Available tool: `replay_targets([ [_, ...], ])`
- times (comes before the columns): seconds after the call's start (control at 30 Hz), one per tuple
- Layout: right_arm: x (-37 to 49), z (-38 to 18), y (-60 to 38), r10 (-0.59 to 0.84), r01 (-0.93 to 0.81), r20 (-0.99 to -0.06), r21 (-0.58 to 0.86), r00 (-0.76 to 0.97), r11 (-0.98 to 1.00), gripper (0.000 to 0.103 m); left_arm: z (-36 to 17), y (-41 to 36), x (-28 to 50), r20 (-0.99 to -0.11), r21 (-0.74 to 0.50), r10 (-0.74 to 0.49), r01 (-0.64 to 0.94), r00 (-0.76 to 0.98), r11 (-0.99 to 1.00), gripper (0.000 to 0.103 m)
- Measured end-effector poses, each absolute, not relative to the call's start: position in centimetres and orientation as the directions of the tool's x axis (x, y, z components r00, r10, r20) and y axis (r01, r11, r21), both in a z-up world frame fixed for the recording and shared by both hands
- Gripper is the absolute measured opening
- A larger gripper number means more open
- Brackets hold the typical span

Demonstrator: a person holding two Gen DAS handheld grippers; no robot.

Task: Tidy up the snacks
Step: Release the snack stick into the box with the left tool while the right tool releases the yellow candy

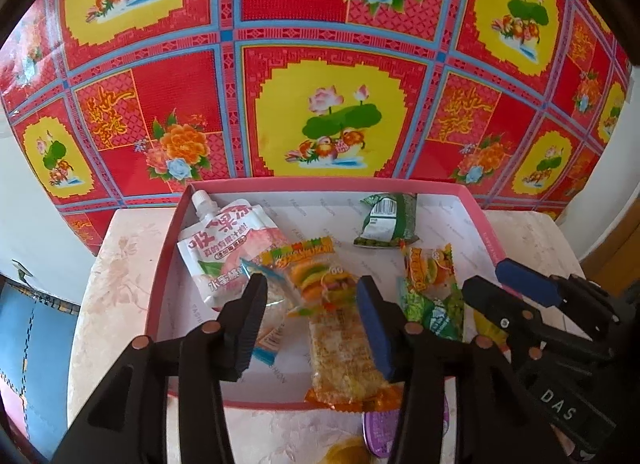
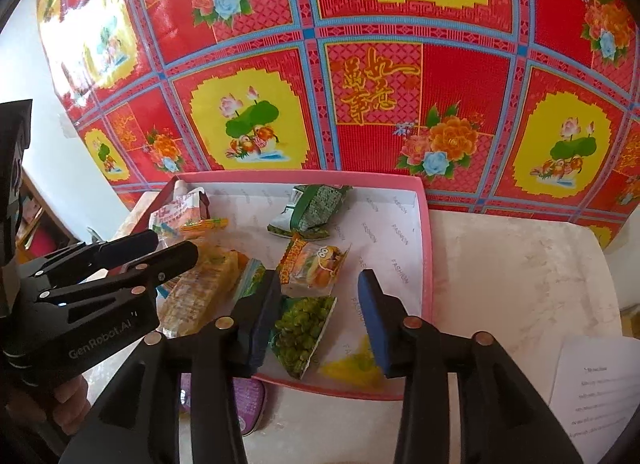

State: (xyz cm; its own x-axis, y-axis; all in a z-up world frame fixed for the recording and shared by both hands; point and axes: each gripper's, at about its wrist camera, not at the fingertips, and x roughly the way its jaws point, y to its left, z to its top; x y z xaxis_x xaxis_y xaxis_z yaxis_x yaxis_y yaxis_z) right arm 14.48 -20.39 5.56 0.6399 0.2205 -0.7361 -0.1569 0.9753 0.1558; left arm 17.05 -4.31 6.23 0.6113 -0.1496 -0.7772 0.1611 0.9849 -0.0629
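Note:
A pink-rimmed box (image 1: 476,200) (image 2: 426,248) holds several snacks: a white jelly pouch (image 1: 224,248), a burger gummy pack (image 1: 316,276) (image 2: 316,268), a rice cracker bar (image 1: 344,360) (image 2: 200,296), a green seaweed pack (image 1: 384,220) (image 2: 316,208) and a green pea pack (image 2: 304,328) (image 1: 436,312). My left gripper (image 1: 312,316) is open and empty above the cracker bar. My right gripper (image 2: 320,316) is open and empty above the pea pack. A yellow pack (image 2: 352,364) lies by its right finger.
The box sits on a pale marble-look table (image 2: 512,272). A purple cup lid (image 2: 248,400) (image 1: 380,432) lies in front of the box. A printed sheet (image 2: 592,388) lies at the right. A red and yellow patterned cloth (image 1: 320,64) hangs behind.

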Motion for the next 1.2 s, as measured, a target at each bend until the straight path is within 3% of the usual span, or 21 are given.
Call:
replay_targets([
  [0.23, 13.7, 6.1, -20.5, 0.225, -0.155, -0.731, 0.164, 0.644, 0.974, 0.049, 6.9, -3.9, 16.0, -0.777, -0.072, -0.152, 0.153, 0.611, 0.986, 0.055],
  [1.2, 8.3, 5.7, -19.9, 0.235, -0.155, -0.787, 0.178, 0.571, 0.972, 0.049, 7.4, -2.4, 9.4, -0.789, -0.098, -0.162, 0.138, 0.593, 0.986, 0.055],
])
